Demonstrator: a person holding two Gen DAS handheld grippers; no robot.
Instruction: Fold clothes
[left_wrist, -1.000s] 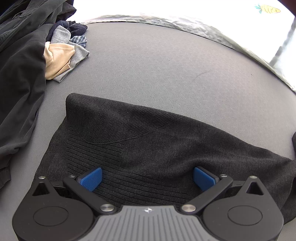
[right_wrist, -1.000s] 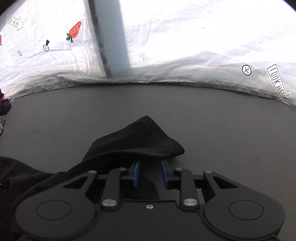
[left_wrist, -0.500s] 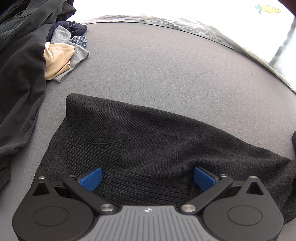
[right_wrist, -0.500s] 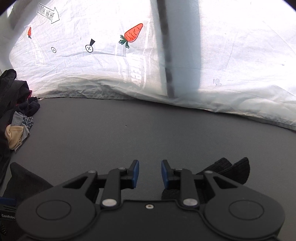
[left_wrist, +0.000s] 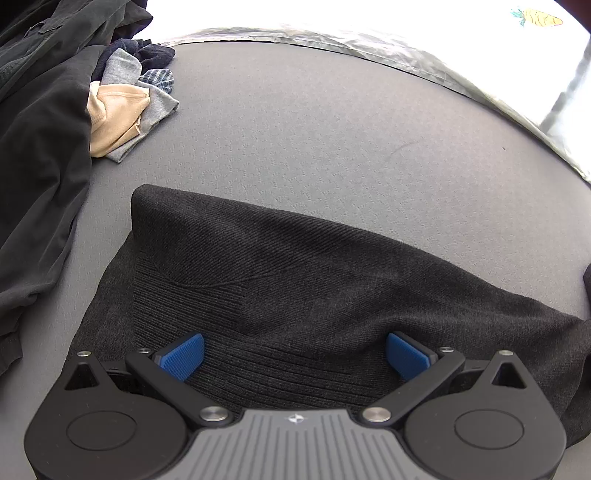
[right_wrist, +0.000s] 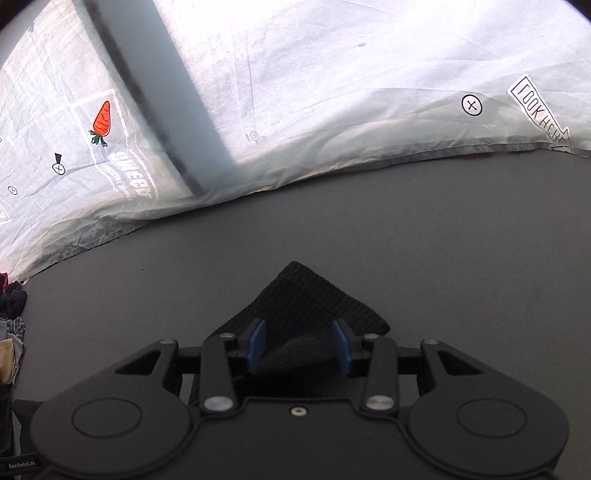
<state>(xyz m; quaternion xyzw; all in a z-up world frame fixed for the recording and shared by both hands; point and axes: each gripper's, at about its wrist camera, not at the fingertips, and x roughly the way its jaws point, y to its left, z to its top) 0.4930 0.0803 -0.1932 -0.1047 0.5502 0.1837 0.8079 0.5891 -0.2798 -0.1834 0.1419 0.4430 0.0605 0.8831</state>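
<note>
On grey mat: dark sweater, part-folded.

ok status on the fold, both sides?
Left hand-held gripper open over dark knit garment. Right hand-held gripper jaws just been opening, ribbed sleeve end between them, not pinched. Clothes pile far left, clear of fold.

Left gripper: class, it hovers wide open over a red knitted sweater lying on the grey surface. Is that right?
Not quite. The left wrist view shows the sweater is dark charcoal, not red. The left gripper does hover wide open over it, on the grey surface.
</note>
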